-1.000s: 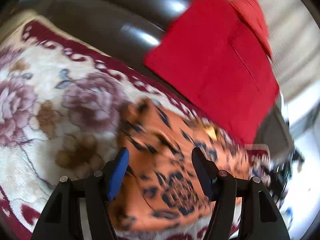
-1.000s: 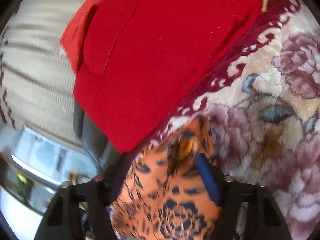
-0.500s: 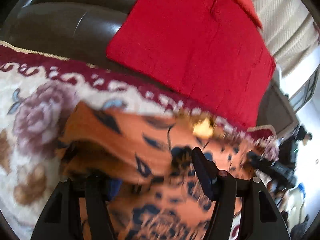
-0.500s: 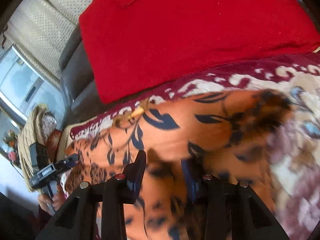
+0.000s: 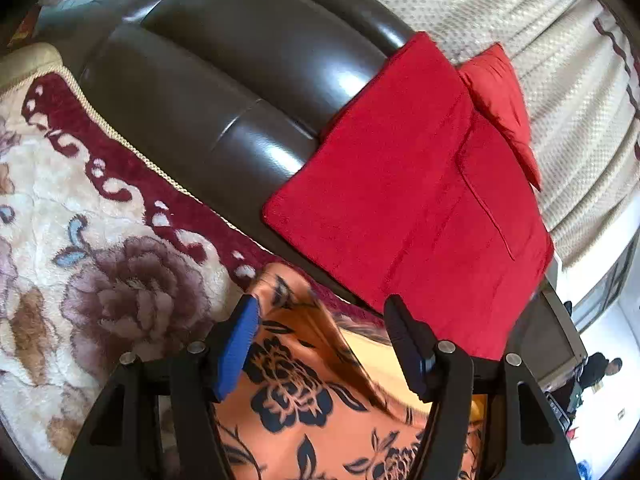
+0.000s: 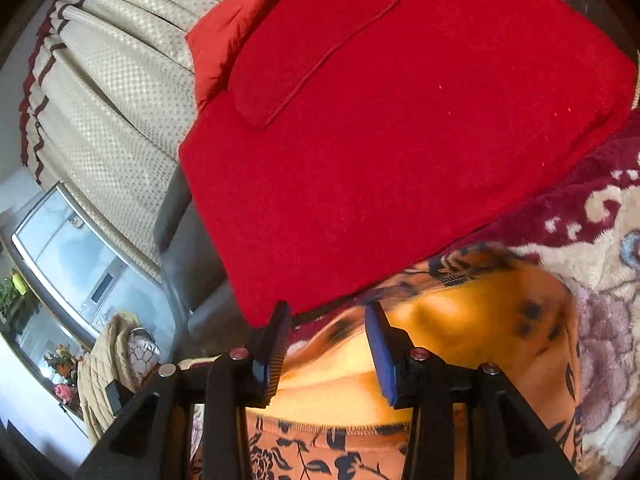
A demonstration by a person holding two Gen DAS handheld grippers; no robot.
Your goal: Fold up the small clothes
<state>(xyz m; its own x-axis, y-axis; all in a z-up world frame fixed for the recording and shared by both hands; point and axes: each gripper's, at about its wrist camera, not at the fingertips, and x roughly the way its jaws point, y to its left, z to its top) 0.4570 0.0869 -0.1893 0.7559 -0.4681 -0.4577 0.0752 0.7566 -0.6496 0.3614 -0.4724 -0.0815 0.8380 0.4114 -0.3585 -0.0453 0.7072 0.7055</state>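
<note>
Both the left hand-held gripper (image 5: 320, 340) and right hand-held gripper (image 6: 326, 344) gape over the orange garment (image 5: 320, 400), red cushion (image 5: 408, 220) beyond.

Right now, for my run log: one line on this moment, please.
left gripper: open | right gripper: open | orange floral garment: on blanket, unheld

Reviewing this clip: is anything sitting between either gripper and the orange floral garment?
Nothing visible. The orange floral garment lies directly under the open left gripper and right gripper, on the floral blanket. The red cushion sits beyond it, not in the way.
</note>
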